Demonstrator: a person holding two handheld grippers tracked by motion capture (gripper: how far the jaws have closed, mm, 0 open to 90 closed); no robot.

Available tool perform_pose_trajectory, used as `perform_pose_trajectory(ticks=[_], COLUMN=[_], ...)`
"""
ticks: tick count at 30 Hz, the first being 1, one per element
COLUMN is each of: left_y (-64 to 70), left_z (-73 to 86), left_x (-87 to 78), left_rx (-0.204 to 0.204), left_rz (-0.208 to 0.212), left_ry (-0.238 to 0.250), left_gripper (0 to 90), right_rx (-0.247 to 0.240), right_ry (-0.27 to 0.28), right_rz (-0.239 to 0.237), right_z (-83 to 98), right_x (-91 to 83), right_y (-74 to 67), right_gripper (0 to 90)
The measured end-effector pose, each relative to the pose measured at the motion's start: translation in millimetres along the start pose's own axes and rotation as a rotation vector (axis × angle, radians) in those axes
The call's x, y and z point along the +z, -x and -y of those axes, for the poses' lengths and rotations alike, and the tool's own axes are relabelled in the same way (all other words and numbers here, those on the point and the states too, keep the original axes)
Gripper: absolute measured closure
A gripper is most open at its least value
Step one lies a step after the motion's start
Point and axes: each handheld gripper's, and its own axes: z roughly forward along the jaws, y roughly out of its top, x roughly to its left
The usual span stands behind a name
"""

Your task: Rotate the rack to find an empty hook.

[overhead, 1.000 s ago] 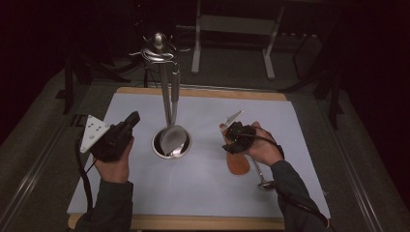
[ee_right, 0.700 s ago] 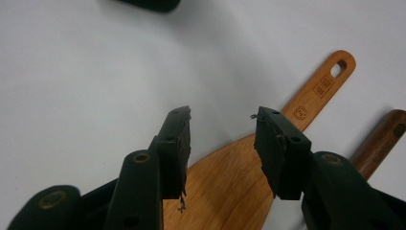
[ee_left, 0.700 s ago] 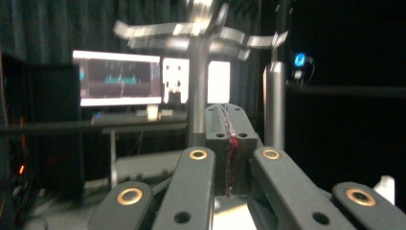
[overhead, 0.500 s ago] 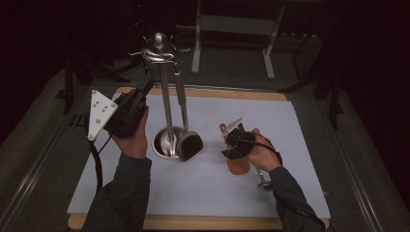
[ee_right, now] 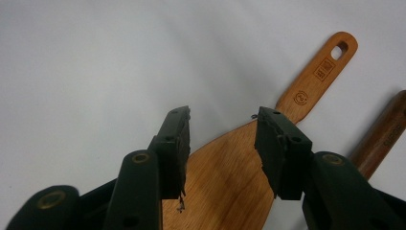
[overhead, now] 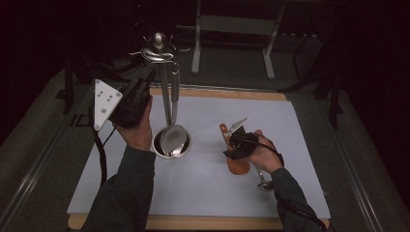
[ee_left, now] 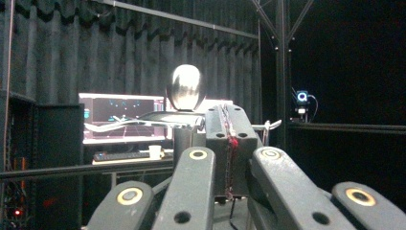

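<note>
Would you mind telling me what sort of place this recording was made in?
Probably a lab or recording studio rather than a kitchen: black curtains hang all round, a lit monitor sits on a desk behind, and the utensil rack stands on a plain white mat.

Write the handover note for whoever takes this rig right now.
Left gripper: shut, empty, raised beside the utensil stand, where a ladle hangs over the base.
Right gripper: jaws open, just widened, hovering over the wooden spatula lying flat on the white mat; not gripped.
A wooden-handled utensil lies beside the spatula.
Done: ladle hung.
Left: probably grip the spatula and hang it, then the other utensil.
</note>
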Motion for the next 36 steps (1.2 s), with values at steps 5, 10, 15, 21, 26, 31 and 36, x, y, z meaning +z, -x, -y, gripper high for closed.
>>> perform_pose_trajectory(ticks=[5, 10, 15, 21, 26, 31, 36], left_y=[-3.7, -15.9, -28.0, -38.0, -45.9, -51.0, -53.0], left_z=[-0.2, 0.3, 0.9, 1.1, 1.6, 1.4, 1.9], left_x=[-0.6, -0.5, 2.8, 7.5, 12.7, 16.8, 18.2], left_rx=[0.001, -0.027, -0.045, -0.062, -0.078, -0.088, -0.091], left_rz=[-0.010, -0.025, -0.040, -0.048, -0.063, -0.069, -0.062], left_ry=[0.001, 0.007, 0.004, -0.005, -0.015, -0.024, -0.026], left_gripper=[90.0, 90.0, 90.0, 90.0, 90.0, 90.0, 90.0], right_rx=[0.000, 0.001, 0.008, 0.011, 0.012, 0.012, 0.020], right_ry=[0.003, 0.005, 0.005, 0.004, 0.005, 0.006, 0.011], right_rz=[-0.001, -0.002, -0.003, -0.004, -0.004, -0.004, -0.003], right_z=[-0.3, 0.9, 2.7, 2.7, 3.2, 4.2, 5.6], right_x=[0.1, -0.3, 0.2, 0.0, -0.4, -0.6, -1.6], right_y=[0.3, 0.3, 1.2, 1.4, 2.2, 3.5, 5.4], right_gripper=[56.0, 56.0, 56.0, 56.0, 56.0, 55.9, 55.9])
